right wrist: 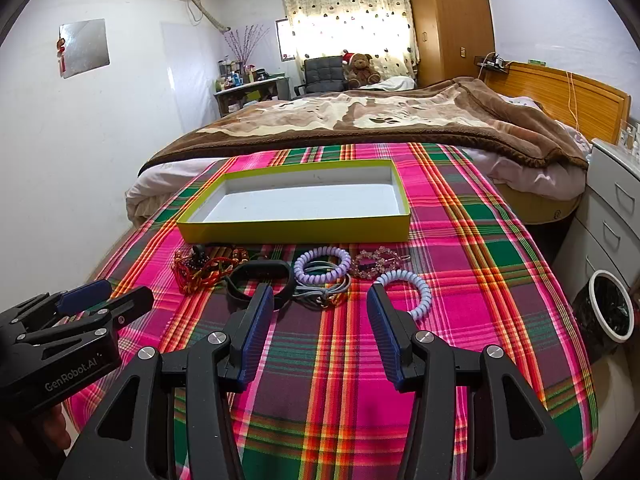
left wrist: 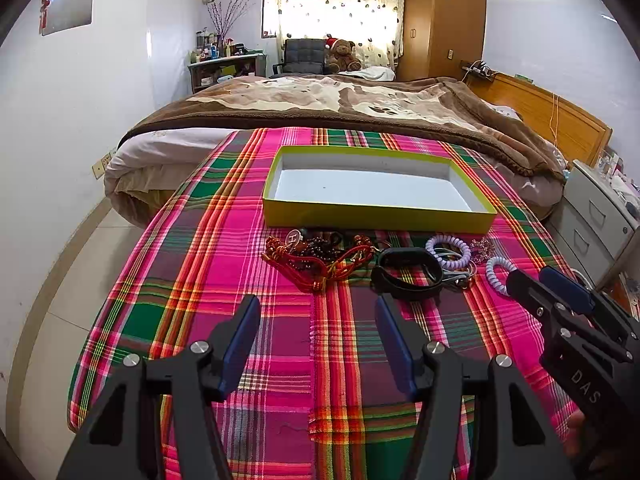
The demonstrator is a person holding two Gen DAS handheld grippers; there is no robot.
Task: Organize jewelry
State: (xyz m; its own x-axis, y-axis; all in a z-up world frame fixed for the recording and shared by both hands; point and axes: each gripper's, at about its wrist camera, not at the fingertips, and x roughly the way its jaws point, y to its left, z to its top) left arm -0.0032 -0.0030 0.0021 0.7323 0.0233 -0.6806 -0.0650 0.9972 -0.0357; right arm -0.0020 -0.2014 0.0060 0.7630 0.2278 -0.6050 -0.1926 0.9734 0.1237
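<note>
A yellow-green shallow box [left wrist: 376, 218] [right wrist: 296, 230] with a white inside sits bare on the plaid cloth. In front of it lies a row of jewelry: red cord bracelets with dark beads [left wrist: 320, 258] [right wrist: 200, 272], a black band [left wrist: 408, 268] [right wrist: 260, 274], a lilac spiral ring [left wrist: 448, 250] [right wrist: 322, 266], grey hair ties [right wrist: 328, 292], a pink bead piece [right wrist: 376, 262] and a pale spiral ring [left wrist: 500, 274] [right wrist: 408, 290]. My left gripper [left wrist: 316, 308] [right wrist: 106, 294] hovers open short of the red cords. My right gripper [right wrist: 320, 296] [left wrist: 532, 276] hovers open near the grey ties and pale ring.
The plaid cloth [left wrist: 280, 340] covers a table that drops off at both sides. A bed with a brown blanket [left wrist: 340, 104] lies behind. White drawers [right wrist: 612, 208] and a bin with a black liner [right wrist: 604, 308] stand at the right.
</note>
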